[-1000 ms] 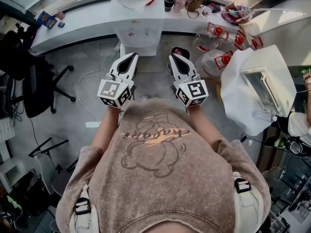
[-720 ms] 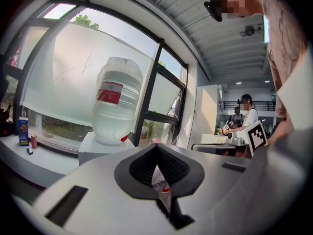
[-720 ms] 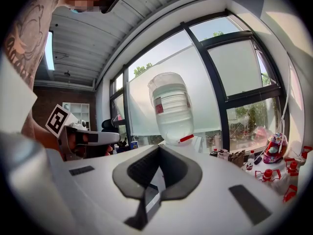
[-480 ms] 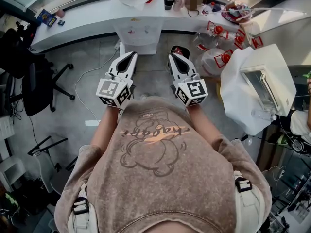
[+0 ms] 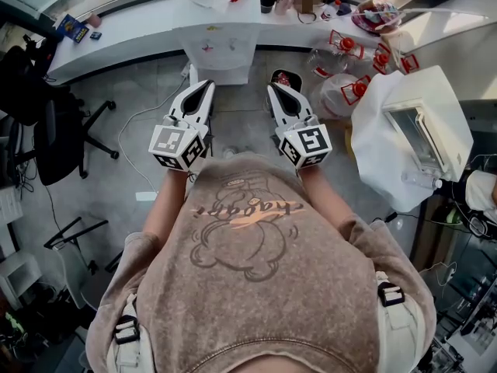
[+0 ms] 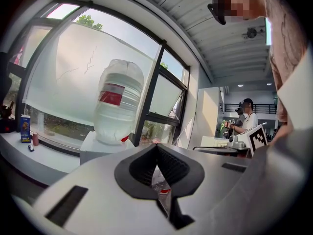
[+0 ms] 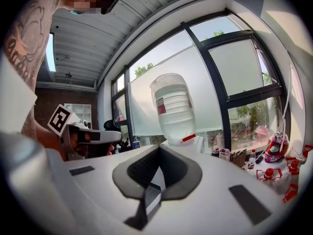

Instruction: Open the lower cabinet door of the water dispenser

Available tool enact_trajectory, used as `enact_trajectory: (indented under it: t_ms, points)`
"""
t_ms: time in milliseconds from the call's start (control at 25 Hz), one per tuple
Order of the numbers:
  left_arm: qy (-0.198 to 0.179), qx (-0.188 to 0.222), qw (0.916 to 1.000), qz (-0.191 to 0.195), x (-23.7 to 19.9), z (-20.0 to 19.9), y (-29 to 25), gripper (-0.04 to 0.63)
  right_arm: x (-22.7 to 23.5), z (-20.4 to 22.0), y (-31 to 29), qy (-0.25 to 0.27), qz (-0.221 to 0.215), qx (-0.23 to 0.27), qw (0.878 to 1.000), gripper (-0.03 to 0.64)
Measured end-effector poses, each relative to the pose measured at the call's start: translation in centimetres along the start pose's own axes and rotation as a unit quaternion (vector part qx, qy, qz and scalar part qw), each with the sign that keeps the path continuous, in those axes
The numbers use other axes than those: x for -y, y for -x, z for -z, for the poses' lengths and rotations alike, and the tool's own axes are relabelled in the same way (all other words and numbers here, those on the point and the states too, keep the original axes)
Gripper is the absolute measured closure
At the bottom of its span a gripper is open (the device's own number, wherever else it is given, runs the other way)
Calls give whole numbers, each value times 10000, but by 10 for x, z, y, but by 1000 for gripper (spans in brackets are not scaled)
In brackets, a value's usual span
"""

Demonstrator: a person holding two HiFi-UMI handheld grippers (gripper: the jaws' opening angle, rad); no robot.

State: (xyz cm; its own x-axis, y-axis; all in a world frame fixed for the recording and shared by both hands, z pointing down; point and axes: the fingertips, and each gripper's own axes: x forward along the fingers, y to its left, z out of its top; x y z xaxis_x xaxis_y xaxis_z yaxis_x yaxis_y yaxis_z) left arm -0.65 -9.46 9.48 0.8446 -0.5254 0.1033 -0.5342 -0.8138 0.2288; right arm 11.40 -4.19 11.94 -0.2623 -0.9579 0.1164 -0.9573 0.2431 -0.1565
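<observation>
The left gripper (image 5: 206,88) holds its jaws pressed together, with nothing between them. Ahead of its tips, slightly to their right and well apart, stands the water dispenser (image 5: 220,51) with an upturned bottle (image 6: 119,102) on top. Its lower cabinet door cannot be made out from above. The right gripper (image 5: 274,92) also has its jaws together and empty, the dispenser ahead-left of them. Red-capped jugs (image 5: 339,99) lie to their right.
</observation>
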Motion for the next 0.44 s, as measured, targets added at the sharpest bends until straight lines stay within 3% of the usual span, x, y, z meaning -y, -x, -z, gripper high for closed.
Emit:
enact_trajectory:
  t_ms: [440]
  points:
    - [-106,-18,9999,-55,1,1,6,578,-8,0,2,42,-2,2,10000,620]
